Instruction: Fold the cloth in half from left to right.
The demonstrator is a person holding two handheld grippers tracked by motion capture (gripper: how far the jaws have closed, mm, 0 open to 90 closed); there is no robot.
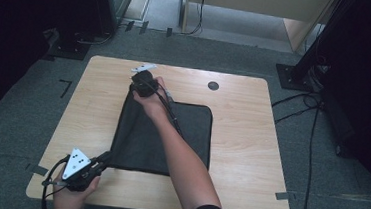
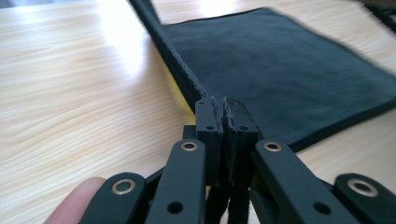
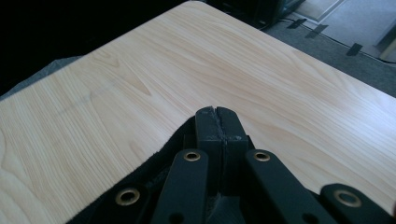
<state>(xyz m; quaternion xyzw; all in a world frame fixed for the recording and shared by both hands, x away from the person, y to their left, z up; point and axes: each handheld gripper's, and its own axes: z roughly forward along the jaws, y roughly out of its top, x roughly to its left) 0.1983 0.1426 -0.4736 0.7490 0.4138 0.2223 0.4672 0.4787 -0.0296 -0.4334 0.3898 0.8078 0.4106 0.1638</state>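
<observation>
High view: black cloth point(image 1: 156, 137) spread near the middle of the table point(image 1: 251, 140), lying flat toward its right side, lifted along its left edge. Left gripper point(image 1: 103, 159) near the table's front left corner, clamped on the cloth's near left corner. Right gripper point(image 1: 136, 83) toward the table's back edge, left of centre, clamped on the cloth's far left corner, forearm reaching over the cloth from the front edge. Left edge of the cloth drawn taut between the two grippers. Small dark round hole point(image 1: 213, 85) in the tabletop near the back edge, well apart from the cloth.

Left gripper view: jaws closed together on the cloth point(image 2: 280, 65), a thin strip of fabric pinched between the pads. Raised edge running away from the jaws up the frame; the rest flat on the table point(image 2: 70, 93) to the right.

Right gripper view: right gripper point(image 3: 218, 122) closed tight, dark fabric point(image 3: 154, 163) bunched below and left of the jaws. Bare table point(image 3: 140, 84) beyond, one corner at the top.
</observation>
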